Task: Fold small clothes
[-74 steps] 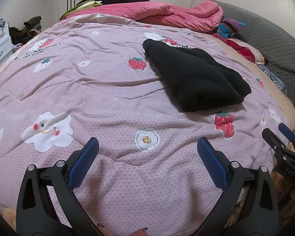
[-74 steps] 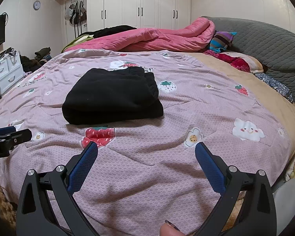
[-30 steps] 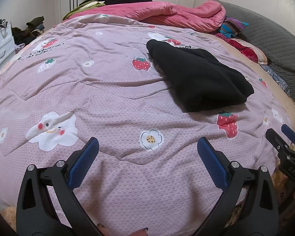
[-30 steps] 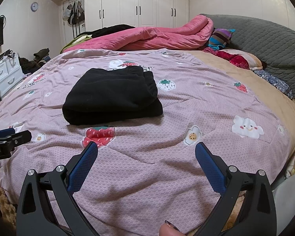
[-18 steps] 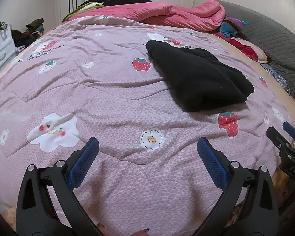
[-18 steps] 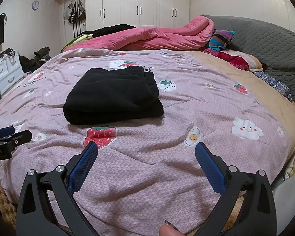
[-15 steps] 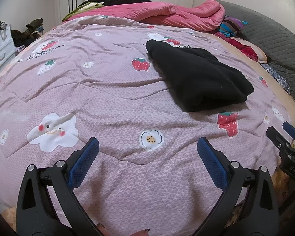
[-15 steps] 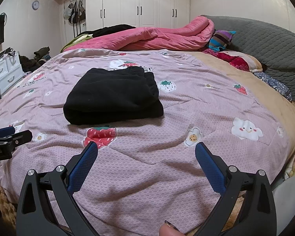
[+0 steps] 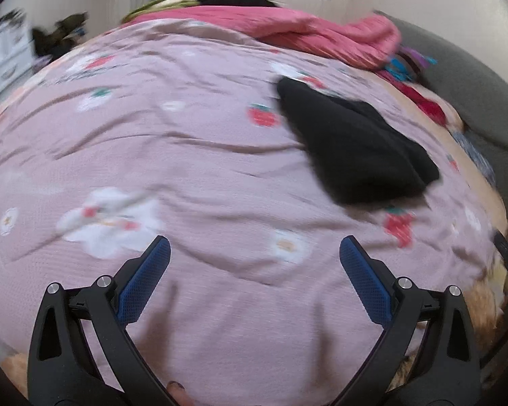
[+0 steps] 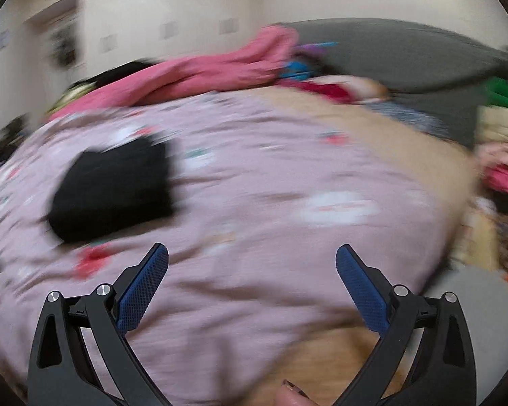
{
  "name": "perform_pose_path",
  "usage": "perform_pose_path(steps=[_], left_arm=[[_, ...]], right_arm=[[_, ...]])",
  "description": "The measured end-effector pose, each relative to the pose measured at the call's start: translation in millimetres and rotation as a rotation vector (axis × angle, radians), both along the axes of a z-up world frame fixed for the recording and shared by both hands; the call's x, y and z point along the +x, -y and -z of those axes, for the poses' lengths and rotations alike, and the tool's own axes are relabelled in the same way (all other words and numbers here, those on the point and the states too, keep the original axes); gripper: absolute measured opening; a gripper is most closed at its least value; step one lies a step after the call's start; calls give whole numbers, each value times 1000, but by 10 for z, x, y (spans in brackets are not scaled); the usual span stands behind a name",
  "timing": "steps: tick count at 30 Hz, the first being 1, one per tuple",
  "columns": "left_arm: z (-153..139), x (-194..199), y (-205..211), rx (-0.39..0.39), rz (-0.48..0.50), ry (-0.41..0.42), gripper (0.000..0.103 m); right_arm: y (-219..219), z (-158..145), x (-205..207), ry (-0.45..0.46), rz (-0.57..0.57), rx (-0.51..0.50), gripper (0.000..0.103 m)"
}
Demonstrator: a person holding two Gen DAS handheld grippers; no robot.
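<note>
A folded black garment lies on the pink strawberry-print quilt, far right of centre in the left wrist view; it also shows at the left in the blurred right wrist view. My left gripper is open and empty, over the near edge of the bed, well short of the garment. My right gripper is open and empty, over the bed's near right corner, with the garment off to its left. A pile of coloured clothes shows at the right edge of the right wrist view.
A rumpled pink duvet lies across the far side of the bed. A grey padded headboard runs along the right. White drawers stand at the far left. White wardrobes line the back wall.
Both views have gone blurred. The right gripper has swung to the right, bringing the clothes pile at the bed's right side into view. The left gripper has shifted slightly. Both stay open.
</note>
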State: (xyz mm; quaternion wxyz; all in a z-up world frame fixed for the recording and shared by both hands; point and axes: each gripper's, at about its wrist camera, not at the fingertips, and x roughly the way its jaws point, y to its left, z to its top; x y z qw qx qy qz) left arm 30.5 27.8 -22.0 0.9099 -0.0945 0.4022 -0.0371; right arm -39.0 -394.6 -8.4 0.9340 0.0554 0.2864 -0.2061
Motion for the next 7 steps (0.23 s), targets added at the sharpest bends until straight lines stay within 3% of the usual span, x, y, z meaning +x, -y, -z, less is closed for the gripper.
perform_pose_path(steps=[4, 7], left_arm=[[-23, 210, -934, 25, -204, -36, 94], [-58, 361, -1678, 107, -368, -52, 94]], right_arm=[[1019, 82, -334, -54, 366, -34, 99], [1991, 376, -691, -159, 662, 42, 99]])
